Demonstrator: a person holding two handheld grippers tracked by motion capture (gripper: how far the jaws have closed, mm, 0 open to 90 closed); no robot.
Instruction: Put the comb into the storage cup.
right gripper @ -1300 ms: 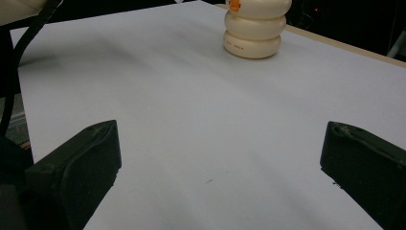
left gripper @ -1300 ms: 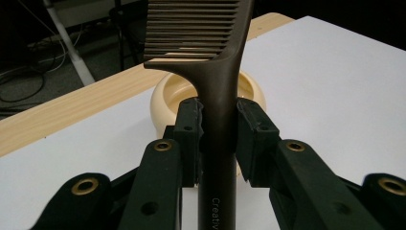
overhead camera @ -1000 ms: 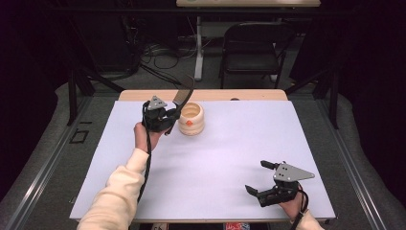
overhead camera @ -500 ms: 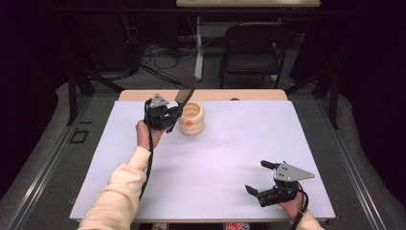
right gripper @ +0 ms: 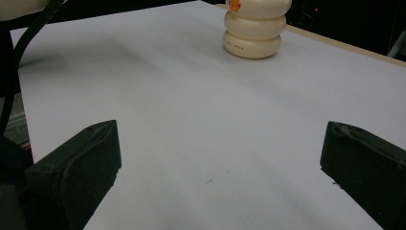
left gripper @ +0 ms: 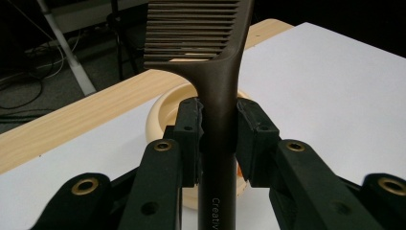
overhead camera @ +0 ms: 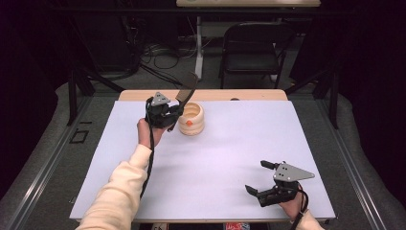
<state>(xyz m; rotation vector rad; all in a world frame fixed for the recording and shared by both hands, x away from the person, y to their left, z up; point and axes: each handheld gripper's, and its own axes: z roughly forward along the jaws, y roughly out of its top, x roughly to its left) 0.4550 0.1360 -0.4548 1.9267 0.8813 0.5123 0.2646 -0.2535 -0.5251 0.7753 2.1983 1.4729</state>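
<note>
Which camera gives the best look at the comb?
The left gripper view: the comb stands close up, its handle clamped by the left gripper, teeth clear. The high view shows it small and dark above the holder.

The bowl (overhead camera: 192,119) stands at the table's (overhead camera: 230,158) far left, the comb (overhead camera: 186,89) above its left rim.

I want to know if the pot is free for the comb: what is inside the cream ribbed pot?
Inside the cream pot, the high view shows a small orange thing. The comb and left gripper cover its near side.
</note>
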